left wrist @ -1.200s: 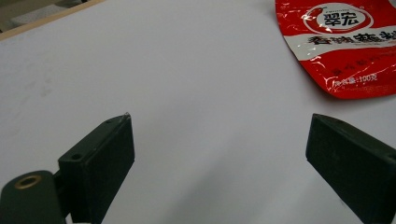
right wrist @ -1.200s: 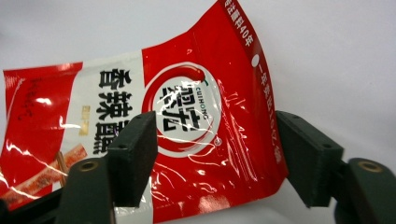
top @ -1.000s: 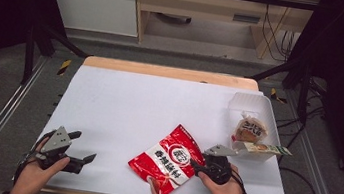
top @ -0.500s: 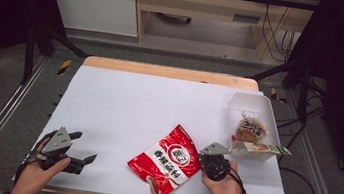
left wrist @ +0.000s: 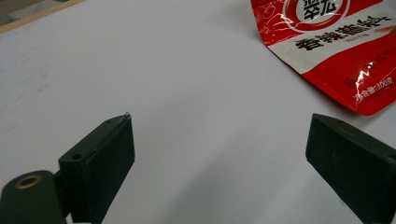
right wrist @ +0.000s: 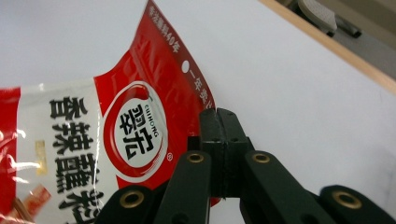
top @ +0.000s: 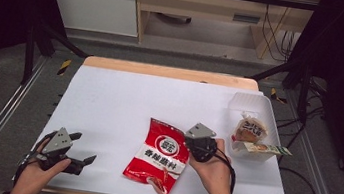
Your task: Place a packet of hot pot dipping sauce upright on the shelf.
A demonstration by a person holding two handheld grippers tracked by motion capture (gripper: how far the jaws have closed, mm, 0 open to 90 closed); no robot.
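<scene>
A person's right gripper [top: 188, 140] is clenched on the edge of a glossy red-and-white plastic seasoning pouch with a round red logo and black characters [top: 160, 155], at the near centre of a white-covered table with a pale wooden far edge [top: 124, 96]. In the right gripper view the two black jaws meet flat against each other [right wrist: 219, 122] with the pouch's red rim [right wrist: 159, 98] caught between them (the jaws have just been closing, with that rim between them), and the pouch curls upward from the white surface on that side. In the high view the rest of the pouch lies slantwise on the table, its lower corner towards the near edge. The left gripper [top: 83, 152] rests low at the table's near left corner, well apart from the pouch, its jaws spread wide; in the left gripper view they [left wrist: 219, 154] frame bare white tabletop, with the pouch's lower corner [left wrist: 336, 51] beyond the right-hand one. At the table's right edge stands a clear plastic tray [top: 252, 101] holding a tan wrapped snack packet [top: 250, 129] and, across its near rim, a long flat green-and-white packet [top: 266, 149].
</scene>
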